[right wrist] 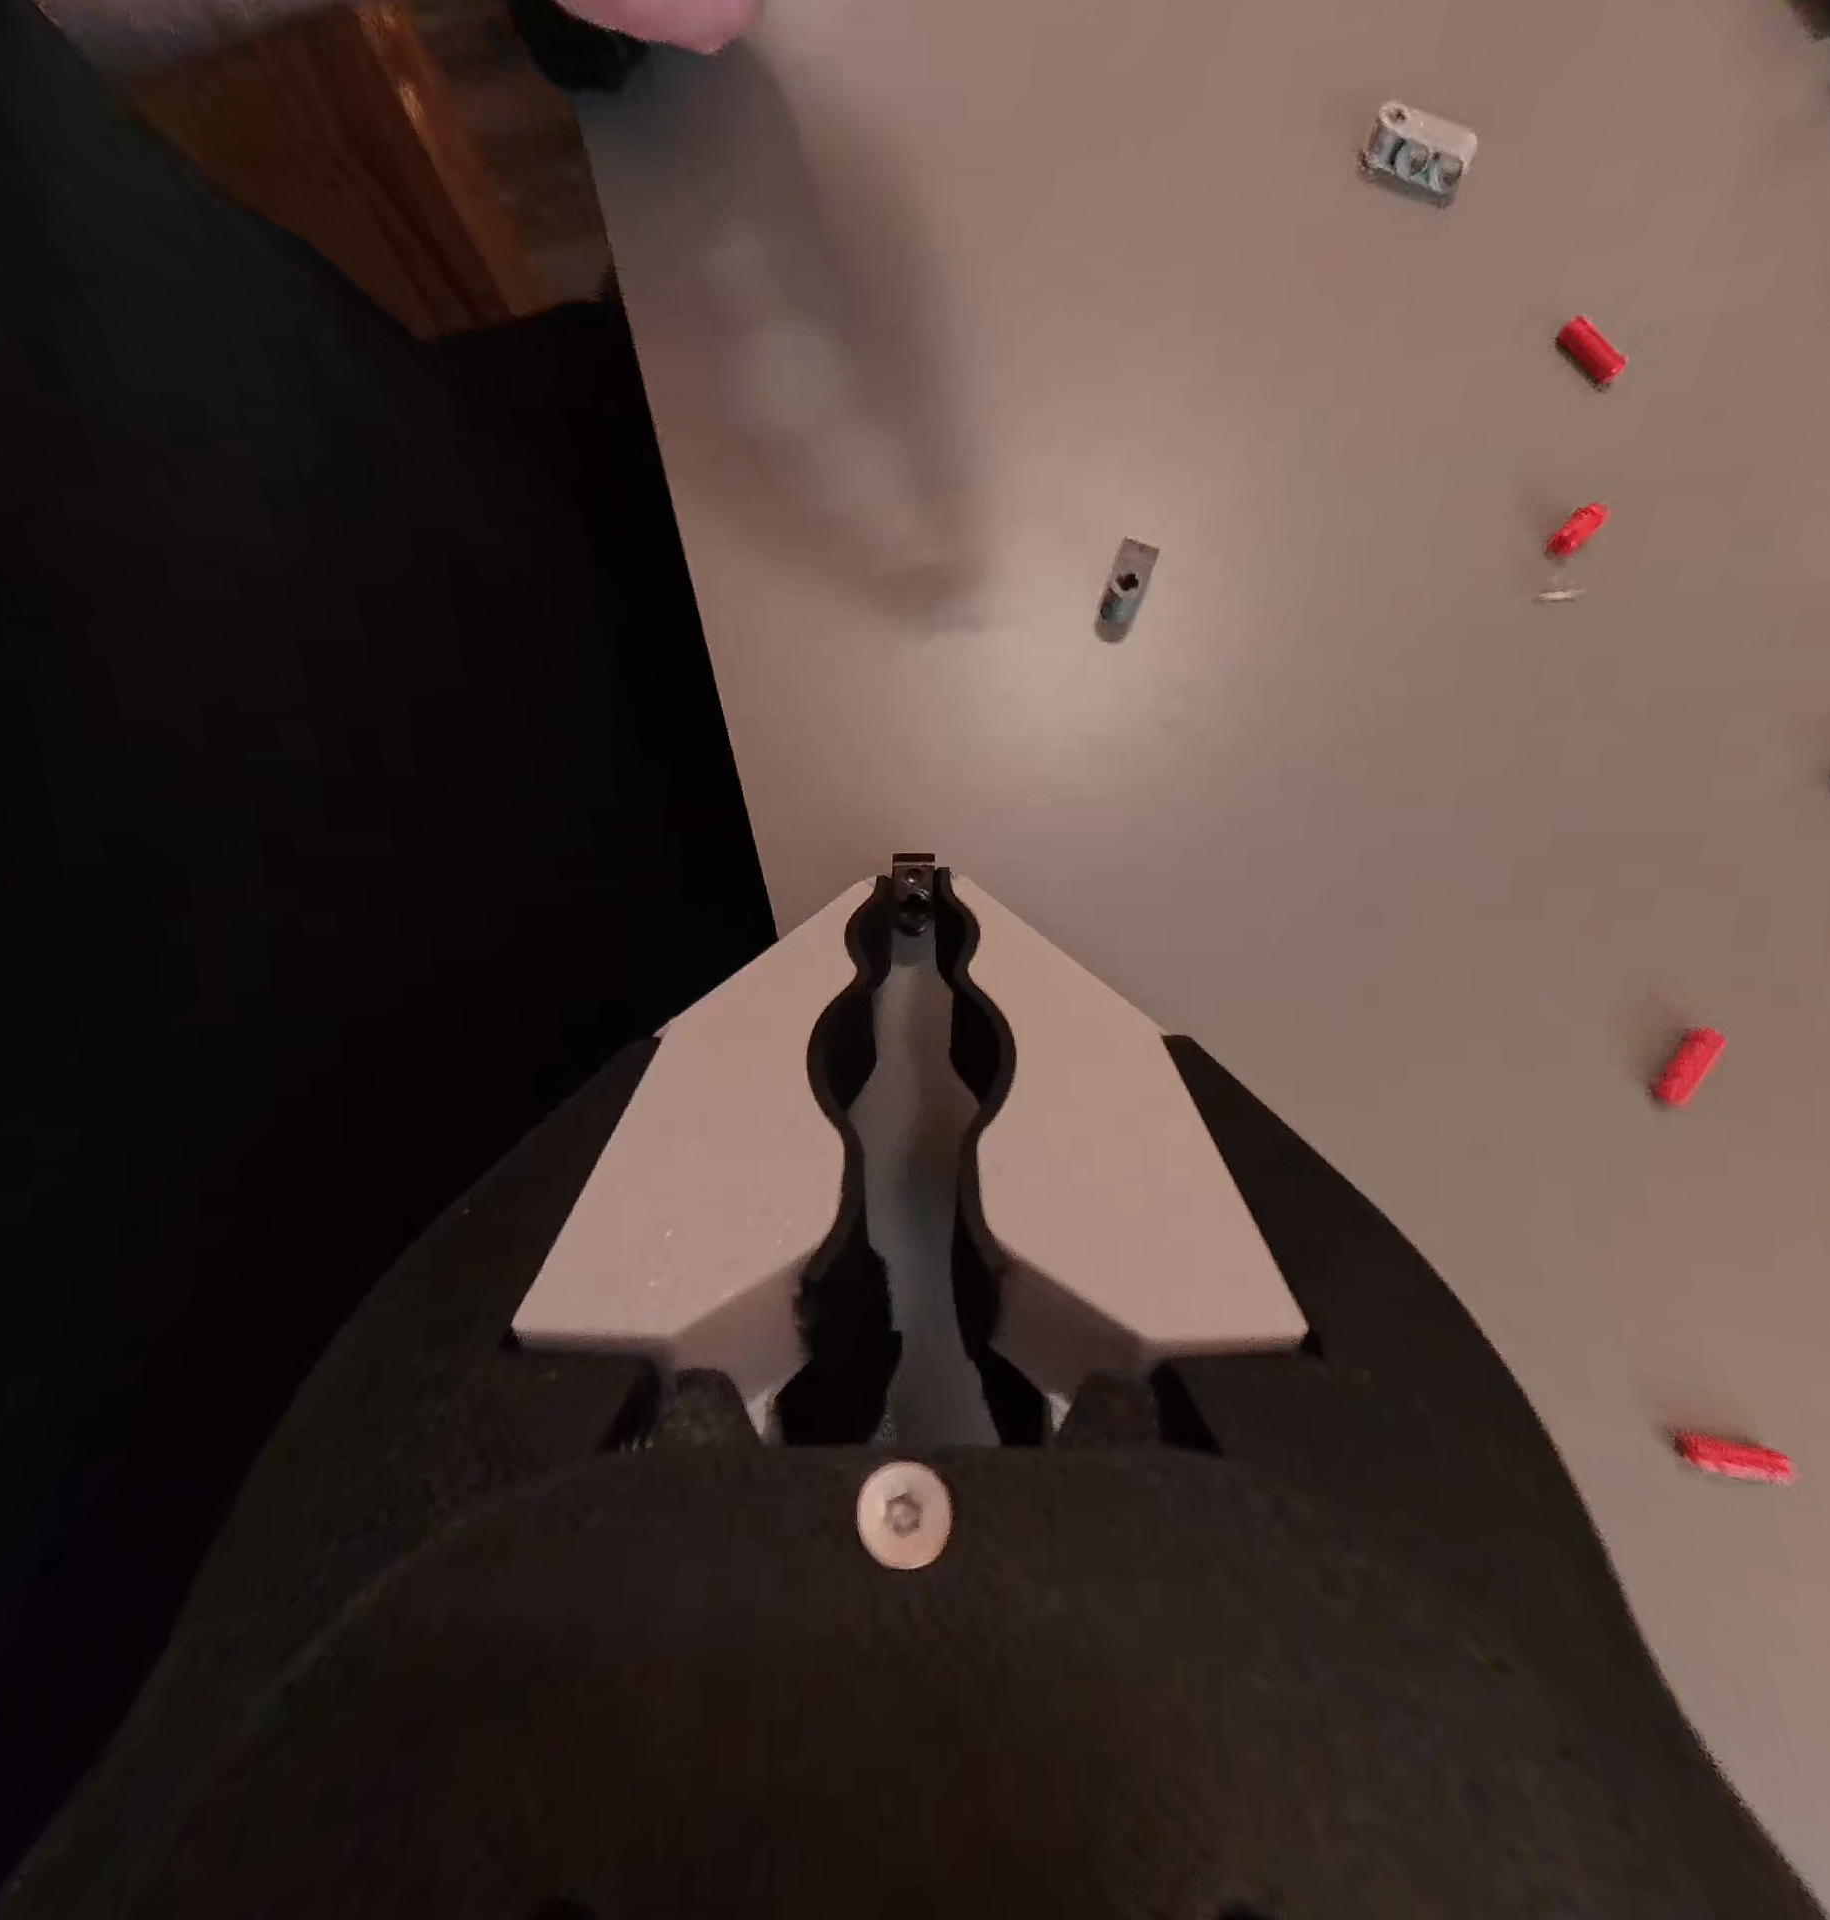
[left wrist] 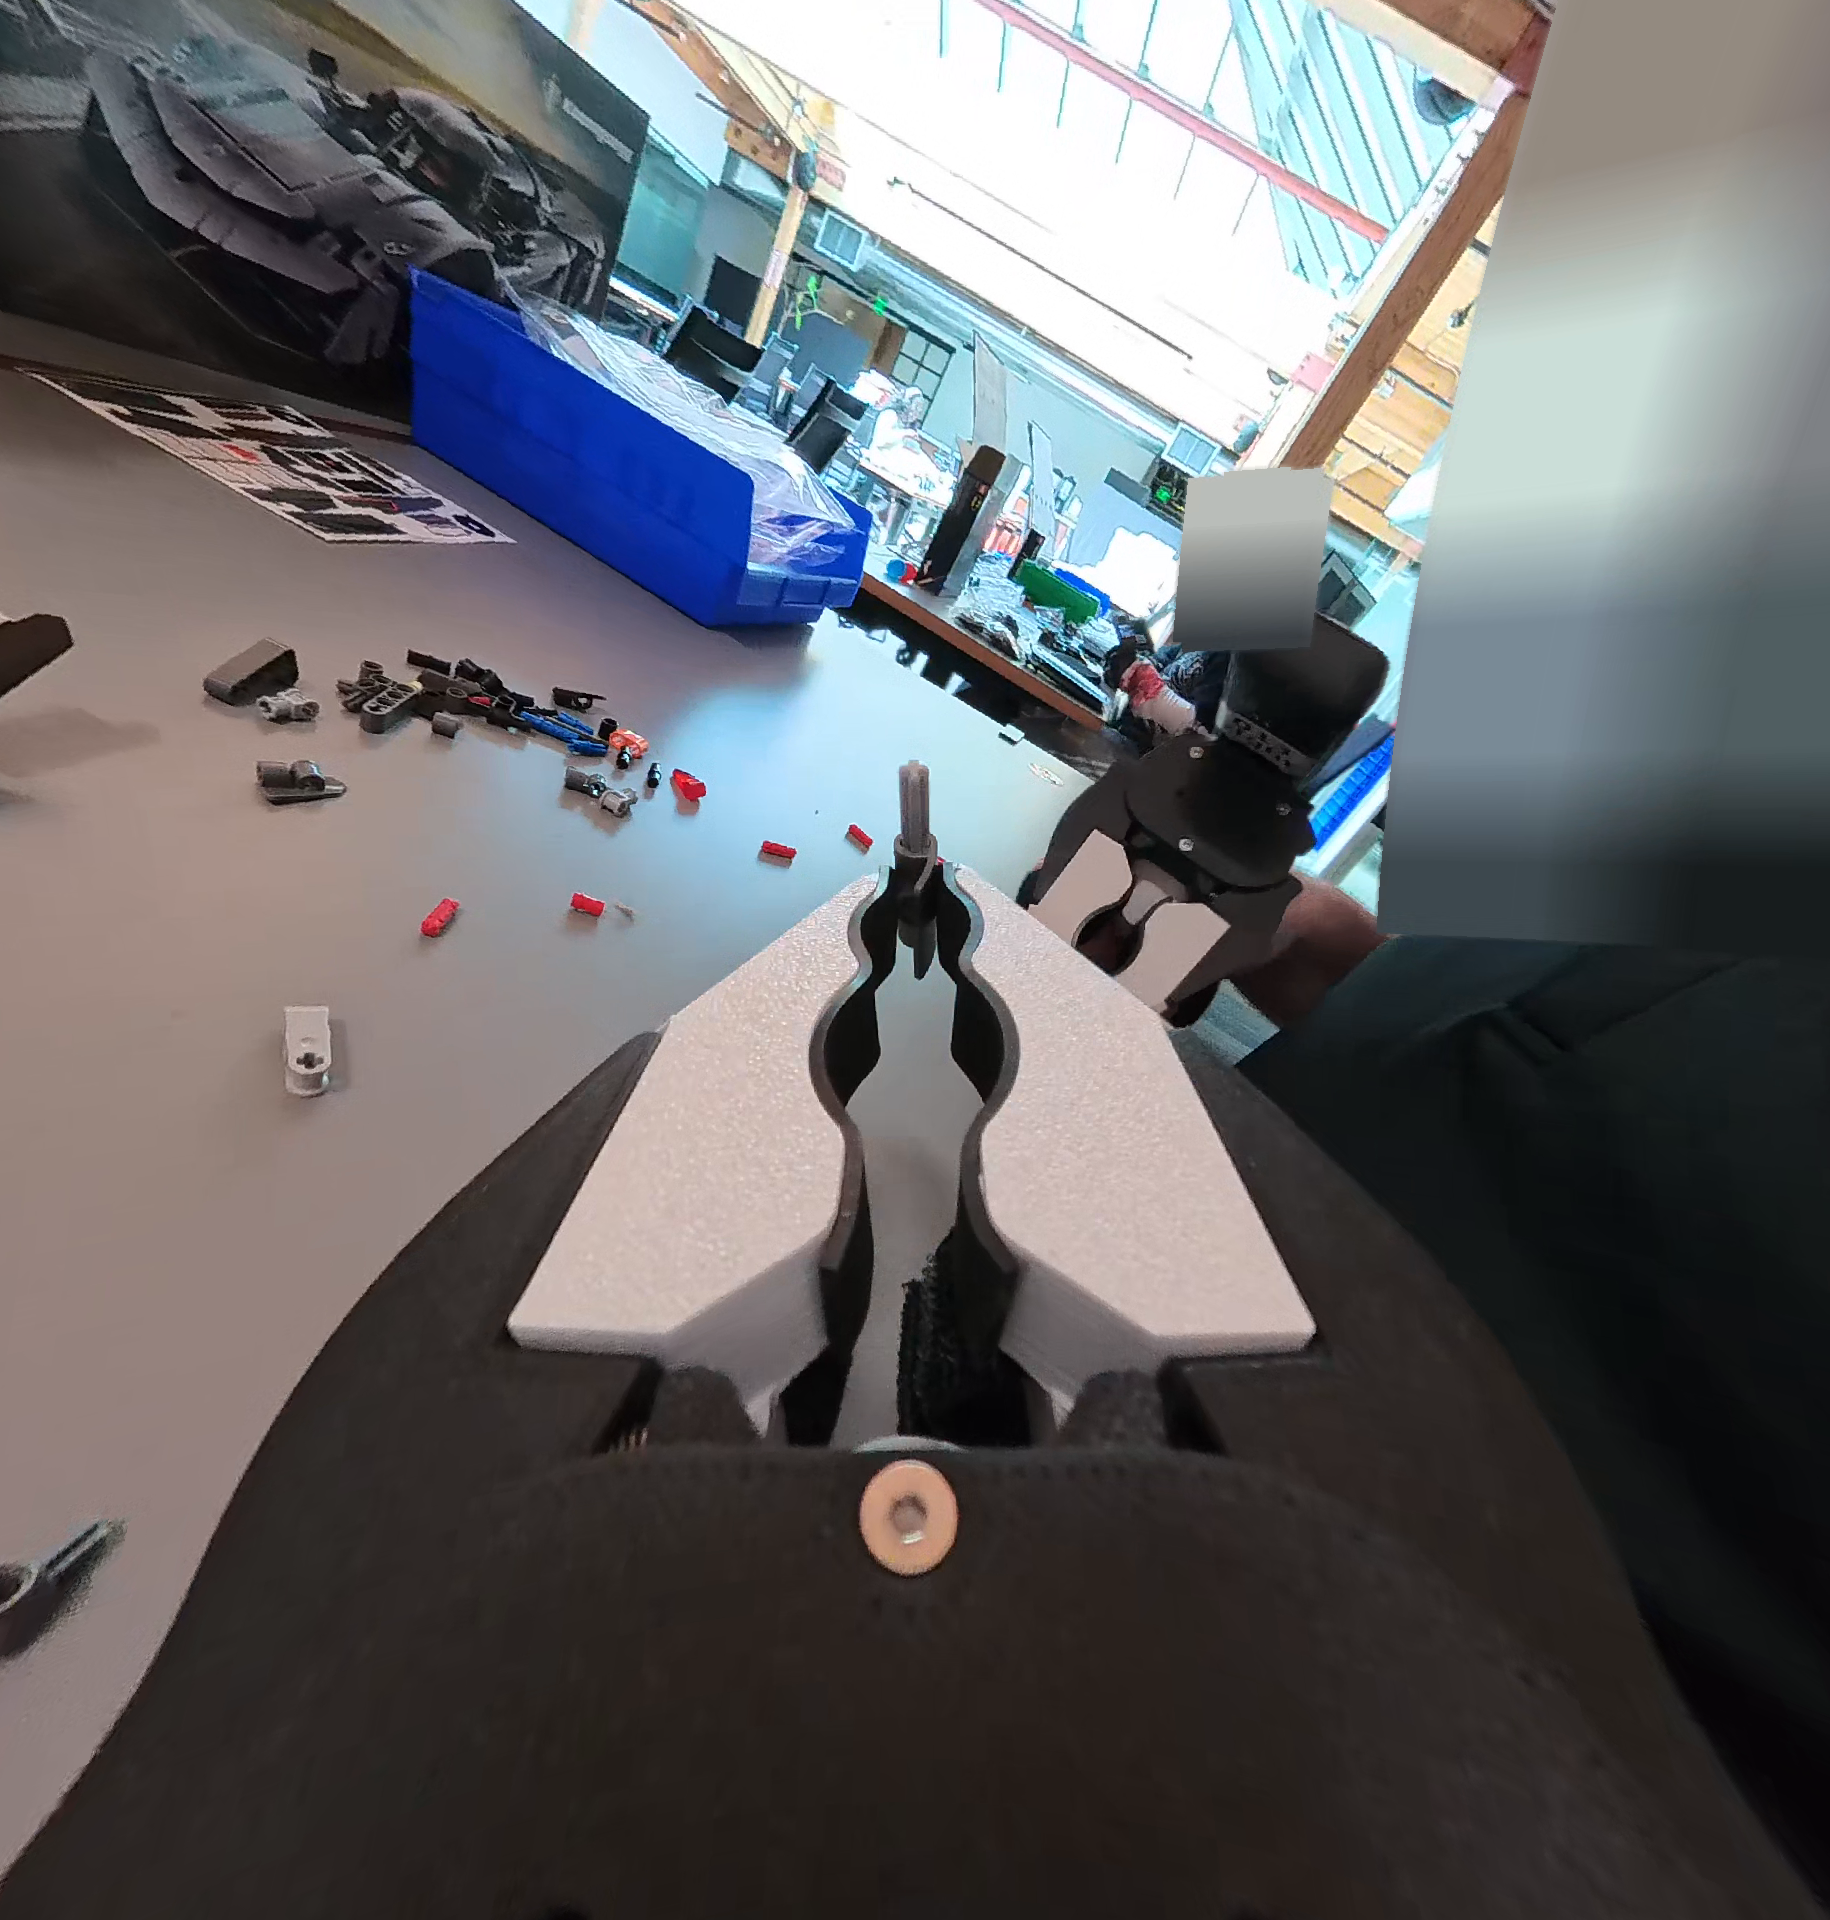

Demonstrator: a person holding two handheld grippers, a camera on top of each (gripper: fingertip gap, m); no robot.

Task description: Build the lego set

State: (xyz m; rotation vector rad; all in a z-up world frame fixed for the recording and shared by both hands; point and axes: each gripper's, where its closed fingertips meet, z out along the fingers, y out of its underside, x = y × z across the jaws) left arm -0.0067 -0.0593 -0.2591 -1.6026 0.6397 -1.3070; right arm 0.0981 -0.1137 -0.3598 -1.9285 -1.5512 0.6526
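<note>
My left gripper (left wrist: 916, 883) is shut on a small dark connector with a grey axle (left wrist: 913, 805) sticking up out of its tips, held above the grey table (left wrist: 163, 1195). My right gripper (right wrist: 913, 883) is shut on a tiny black lego piece (right wrist: 911, 873) at its tips, near the table's left edge. It also shows in the left wrist view (left wrist: 1150, 914), off to the right and apart from the left one. Loose red pins (right wrist: 1688, 1065) and a grey connector (right wrist: 1127, 590) lie on the table ahead of it.
A pile of dark, grey, blue and red lego parts (left wrist: 475, 701) lies mid-table. A blue bin (left wrist: 620, 468) with plastic bags, a sticker sheet (left wrist: 277, 457) and the set's box (left wrist: 267, 177) stand at the back. A light grey piece (left wrist: 308, 1049) lies nearer. Spacing between my two grippers at the tips: around 15 cm.
</note>
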